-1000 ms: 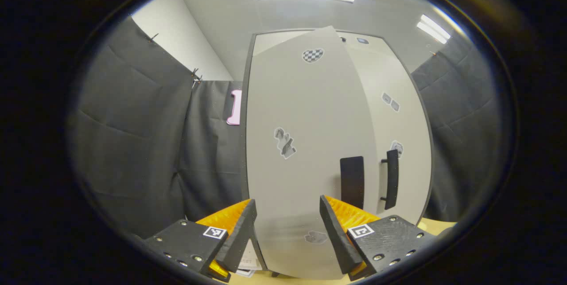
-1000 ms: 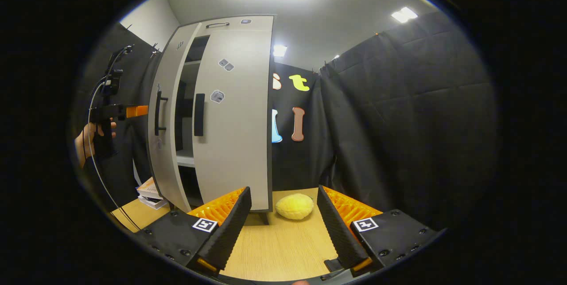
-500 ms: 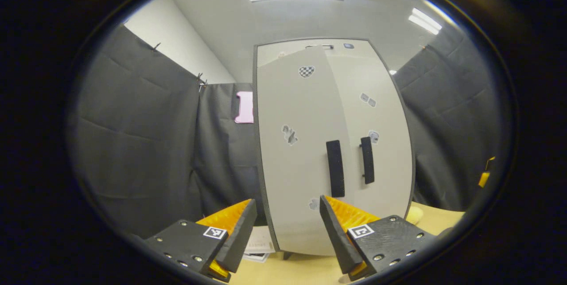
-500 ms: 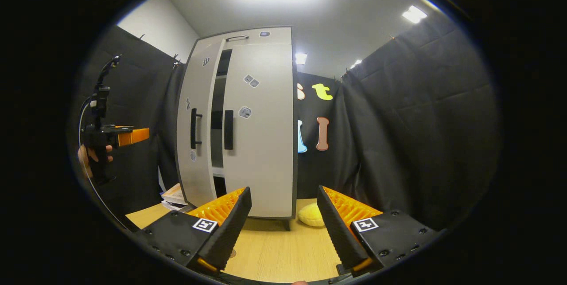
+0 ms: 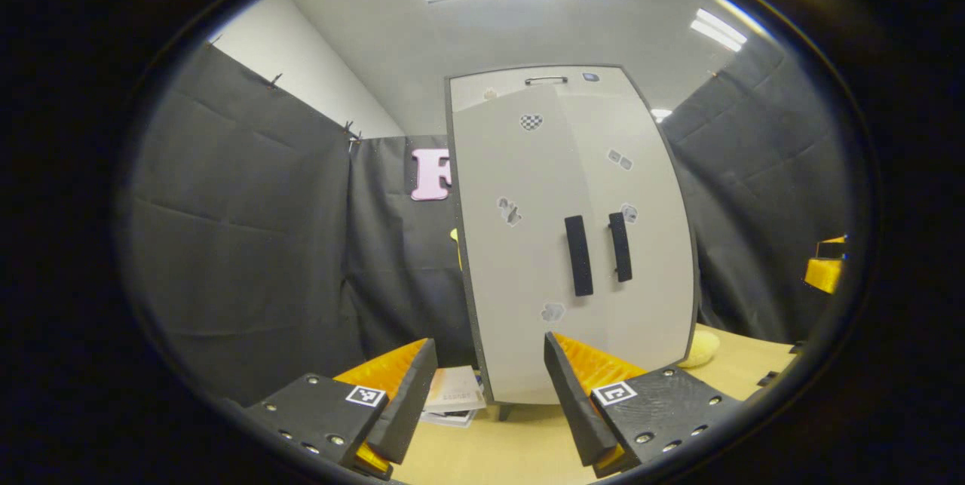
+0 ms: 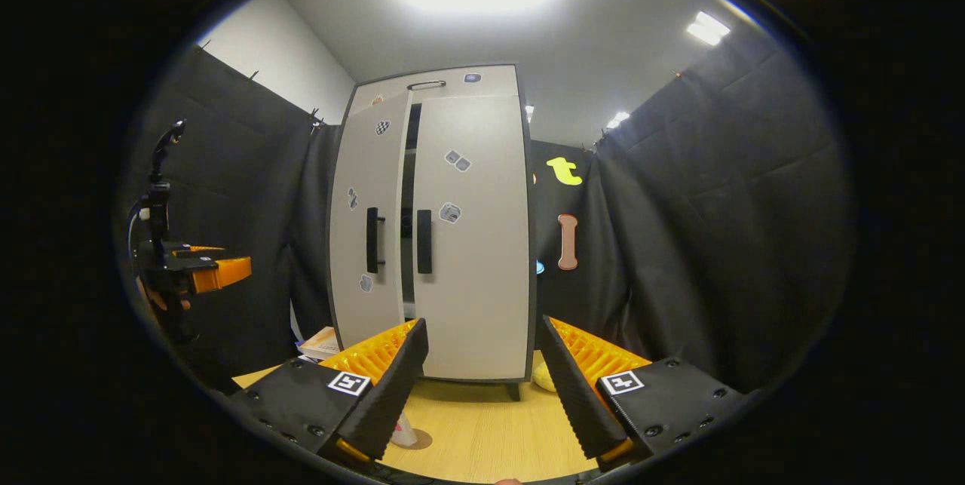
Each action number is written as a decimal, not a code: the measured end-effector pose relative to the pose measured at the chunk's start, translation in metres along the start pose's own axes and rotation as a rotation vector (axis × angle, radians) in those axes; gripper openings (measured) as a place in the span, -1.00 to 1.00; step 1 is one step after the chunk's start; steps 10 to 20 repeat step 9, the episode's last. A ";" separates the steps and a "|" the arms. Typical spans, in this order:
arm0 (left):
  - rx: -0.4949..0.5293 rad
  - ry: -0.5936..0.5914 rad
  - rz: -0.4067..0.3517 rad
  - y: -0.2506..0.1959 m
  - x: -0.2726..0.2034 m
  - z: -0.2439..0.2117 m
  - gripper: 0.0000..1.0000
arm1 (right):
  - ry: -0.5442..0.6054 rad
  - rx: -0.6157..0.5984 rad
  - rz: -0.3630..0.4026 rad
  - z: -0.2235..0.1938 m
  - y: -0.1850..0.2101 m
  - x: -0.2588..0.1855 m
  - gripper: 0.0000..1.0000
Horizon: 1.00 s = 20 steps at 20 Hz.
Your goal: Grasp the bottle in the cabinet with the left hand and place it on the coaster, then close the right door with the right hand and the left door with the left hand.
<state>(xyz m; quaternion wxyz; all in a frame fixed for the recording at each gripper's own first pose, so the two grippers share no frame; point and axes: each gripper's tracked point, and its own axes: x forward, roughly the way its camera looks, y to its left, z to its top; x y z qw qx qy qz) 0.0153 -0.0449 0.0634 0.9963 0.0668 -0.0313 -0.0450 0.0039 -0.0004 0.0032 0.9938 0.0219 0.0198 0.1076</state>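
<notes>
You've backed both claws off, jaws apart and empty; the left door (image 6: pixel 369 240) stays slightly ajar, so your left claw (image 5: pixel 488 402) must push again.

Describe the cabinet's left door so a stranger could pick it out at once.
Find the tall grey cabinet standing on the wooden table against the black cloth. It has two doors with black vertical handles near the middle seam. The left door bears a checkered sticker near its top and, in the right gripper view, stands slightly ajar beside a dark gap.
</notes>
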 end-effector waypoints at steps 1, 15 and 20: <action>0.001 0.003 0.002 0.004 -0.006 -0.002 0.68 | 0.000 0.004 0.007 0.000 0.006 -0.002 0.84; -0.030 0.005 0.042 0.035 -0.058 -0.013 0.68 | -0.022 0.013 0.011 0.004 0.027 -0.023 0.96; -0.030 0.005 0.042 0.035 -0.058 -0.013 0.68 | -0.022 0.013 0.011 0.004 0.027 -0.023 0.96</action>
